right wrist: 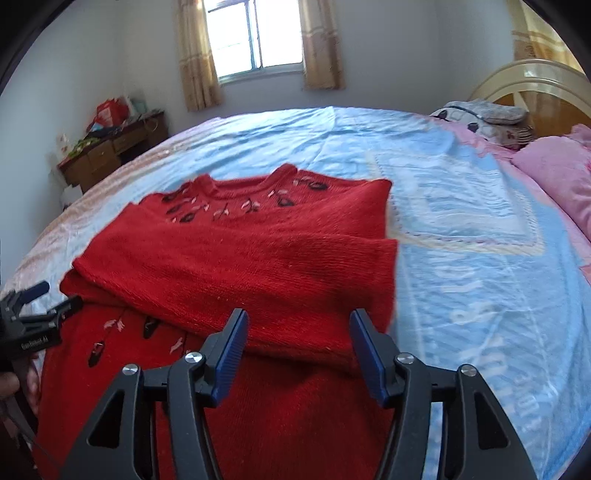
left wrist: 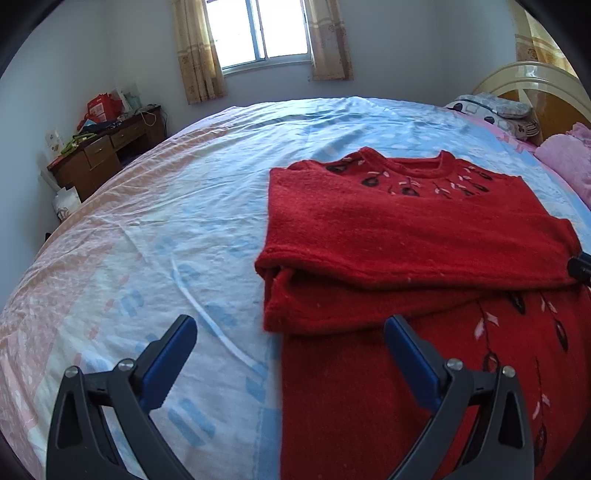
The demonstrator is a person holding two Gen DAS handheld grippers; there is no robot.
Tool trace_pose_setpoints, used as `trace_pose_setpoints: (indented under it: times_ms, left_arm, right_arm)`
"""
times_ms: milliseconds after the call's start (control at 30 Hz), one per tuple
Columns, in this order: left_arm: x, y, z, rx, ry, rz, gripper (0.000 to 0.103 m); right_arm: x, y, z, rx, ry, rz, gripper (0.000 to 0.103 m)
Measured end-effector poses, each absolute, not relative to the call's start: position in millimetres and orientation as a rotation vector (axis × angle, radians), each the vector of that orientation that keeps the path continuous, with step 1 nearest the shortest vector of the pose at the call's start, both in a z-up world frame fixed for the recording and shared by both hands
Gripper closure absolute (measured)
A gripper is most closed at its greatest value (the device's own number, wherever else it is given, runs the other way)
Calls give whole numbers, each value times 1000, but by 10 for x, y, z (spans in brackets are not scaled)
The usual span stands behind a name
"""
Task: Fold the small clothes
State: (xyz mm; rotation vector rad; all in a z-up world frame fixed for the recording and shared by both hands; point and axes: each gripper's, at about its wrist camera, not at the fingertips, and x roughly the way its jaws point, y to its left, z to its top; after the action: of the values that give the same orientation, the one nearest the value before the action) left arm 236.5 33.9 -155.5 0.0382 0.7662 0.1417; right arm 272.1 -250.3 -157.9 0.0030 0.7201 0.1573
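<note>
Item: red knitted sweater (left wrist: 406, 229), round neck, dark and pale leaf embroidery below the collar and down the front. I see it lying on the bed (left wrist: 184, 221), neck toward the far side, both sleeves folded across the chest, one over the other; the lower body lies flat toward me.

My left gripper (left wrist: 291, 354): jaws released wide, blue pads clear of the cloth, one finger over the sheet, the other over the sweater's near left part. Nothing held.

My right gripper (right wrist: 297, 350): jaws apart, nothing pressed between them, hovering over the folded sleeve's near edge and the sweater's body.

Left wrist view only: the sweater's left folded edge and the open stretch of pale pink-and-blue sheet beside it; the right gripper's tip just shows at the right frame edge.

Right wrist view only: the sleeve cuff at the sweater's right edge, a pink pillow (right wrist: 554, 177) at far right, and the left gripper (right wrist: 55, 299) at the sweater's left side

Both views: window (left wrist: 258, 29), wooden desk (left wrist: 107, 155) at far left, headboard (left wrist: 535, 81)
</note>
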Motion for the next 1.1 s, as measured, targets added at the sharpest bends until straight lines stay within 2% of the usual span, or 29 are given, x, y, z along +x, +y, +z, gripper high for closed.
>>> trace_pose_setpoints:
  times_ms: [467, 1100]
  left_arm:
    - [1903, 79, -1384, 68, 745, 17, 0]
    - [1116, -131, -1279, 128, 779, -104, 0]
  right_arm:
    - [2374, -2598, -1659, 3, 806, 159, 40]
    - [1480, -2662, -1702, -33, 872, 217, 37]
